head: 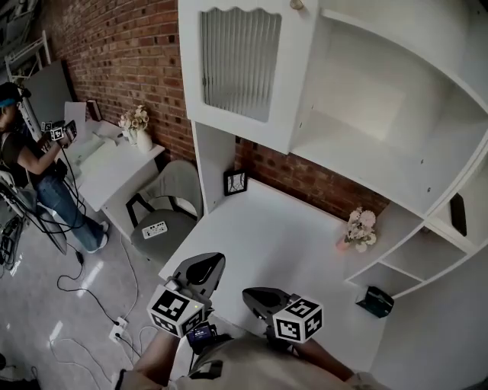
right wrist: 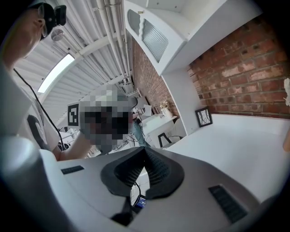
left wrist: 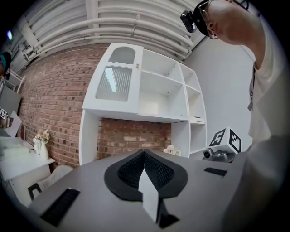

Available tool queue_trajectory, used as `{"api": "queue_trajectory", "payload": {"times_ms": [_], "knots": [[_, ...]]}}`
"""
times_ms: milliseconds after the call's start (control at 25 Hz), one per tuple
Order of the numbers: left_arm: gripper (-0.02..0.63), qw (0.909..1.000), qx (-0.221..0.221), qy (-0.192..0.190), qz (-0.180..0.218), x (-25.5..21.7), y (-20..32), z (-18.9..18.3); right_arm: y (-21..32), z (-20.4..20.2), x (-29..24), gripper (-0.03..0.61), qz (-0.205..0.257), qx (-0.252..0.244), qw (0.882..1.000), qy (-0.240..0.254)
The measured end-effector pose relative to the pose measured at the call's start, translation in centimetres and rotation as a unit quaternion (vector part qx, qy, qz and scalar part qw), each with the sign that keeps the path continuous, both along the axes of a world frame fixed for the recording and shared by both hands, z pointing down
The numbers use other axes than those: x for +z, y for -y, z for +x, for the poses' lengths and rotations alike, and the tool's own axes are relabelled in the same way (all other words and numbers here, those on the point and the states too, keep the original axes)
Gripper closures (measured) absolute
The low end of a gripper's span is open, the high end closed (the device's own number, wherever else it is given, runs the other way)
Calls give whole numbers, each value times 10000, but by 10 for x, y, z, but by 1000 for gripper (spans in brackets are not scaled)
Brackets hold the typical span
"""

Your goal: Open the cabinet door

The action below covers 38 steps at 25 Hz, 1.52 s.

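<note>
The white cabinet door [head: 236,65] has a fluted glass pane and a small knob [head: 296,4] at its upper right corner. It looks flush over the left compartment of the hutch, beside open shelves [head: 366,114]. The left gripper view shows the same door [left wrist: 115,79] straight ahead and far off. My left gripper [head: 210,263] and right gripper [head: 252,295] are low over the near edge of the white desk [head: 282,236], far below the door. Both are shut with nothing between the fingers: the left gripper [left wrist: 144,152] pads meet, and so do the right gripper [right wrist: 145,149] pads.
On the desk stand a small picture frame [head: 235,181], a pink flower bunch [head: 360,227] and a dark box [head: 374,301]. A grey chair [head: 164,217] is left of the desk. Further left is a second desk with a vase [head: 137,126], a person [head: 30,164] and floor cables [head: 114,327].
</note>
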<state>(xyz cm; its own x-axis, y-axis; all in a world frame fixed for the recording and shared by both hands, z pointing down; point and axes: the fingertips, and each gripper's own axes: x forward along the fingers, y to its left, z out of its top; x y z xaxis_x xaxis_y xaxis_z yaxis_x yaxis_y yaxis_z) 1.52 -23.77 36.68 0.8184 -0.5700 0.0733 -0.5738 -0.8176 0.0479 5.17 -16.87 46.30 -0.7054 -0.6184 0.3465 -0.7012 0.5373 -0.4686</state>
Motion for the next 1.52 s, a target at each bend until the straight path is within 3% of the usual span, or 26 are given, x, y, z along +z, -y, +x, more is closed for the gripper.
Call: {"api": "queue_trajectory", "payload": {"times_ms": [280, 600, 840, 1080, 1520], "knots": [[597, 9993, 200, 77, 304, -27, 1, 56, 2, 53, -4, 557, 74, 269, 9990, 350], [597, 9955, 125, 94, 937, -104, 29, 80, -7, 84, -9, 557, 20, 214, 9986, 487], [595, 9813, -39, 1, 1926, -177, 50, 85, -12, 93, -4, 557, -14, 249, 9982, 544], [595, 9648, 96, 2, 2628, -242, 55, 86, -14, 99, -8, 557, 49, 370, 9984, 435], [595, 9542, 97, -637, 2923, -298, 89, 86, -7, 78, -10, 557, 149, 372, 9992, -8]]}}
